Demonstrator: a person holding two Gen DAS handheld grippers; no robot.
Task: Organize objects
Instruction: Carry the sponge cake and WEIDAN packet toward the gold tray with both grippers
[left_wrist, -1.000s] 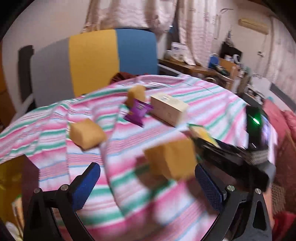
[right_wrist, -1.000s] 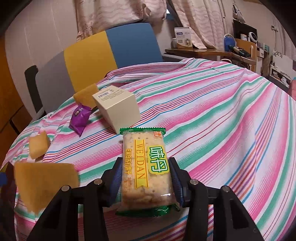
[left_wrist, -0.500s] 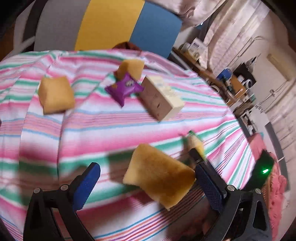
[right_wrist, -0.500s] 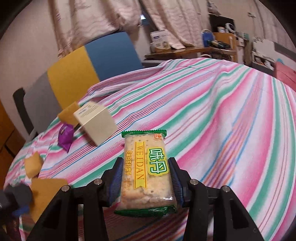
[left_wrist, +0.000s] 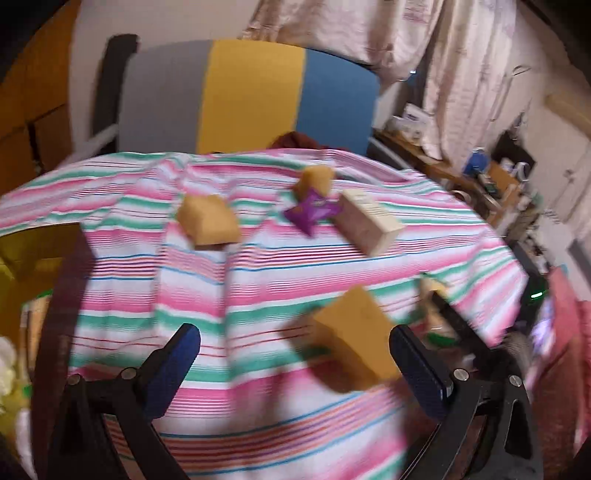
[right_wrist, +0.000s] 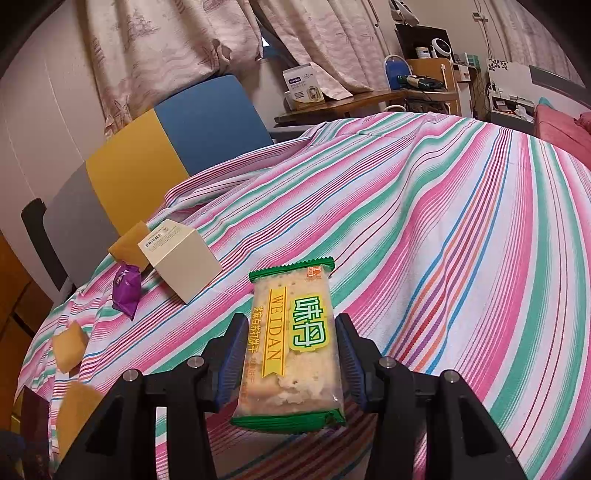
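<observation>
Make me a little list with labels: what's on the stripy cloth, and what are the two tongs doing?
Cloth: pink, green and white stripes
Right tongs: shut on a cracker pack
Left tongs: open, holding nothing
Sponges: one near the left tongs, one farther back, one behind the candy
Candy: purple wrapper
Box: cream, beside the candy
Behind: grey, yellow and blue chair

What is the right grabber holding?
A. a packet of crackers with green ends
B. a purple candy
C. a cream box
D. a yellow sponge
A: the right gripper has both blue pads pressed on the sides of the cracker packet, while the candy, sponges and box lie on the striped cloth.
</observation>
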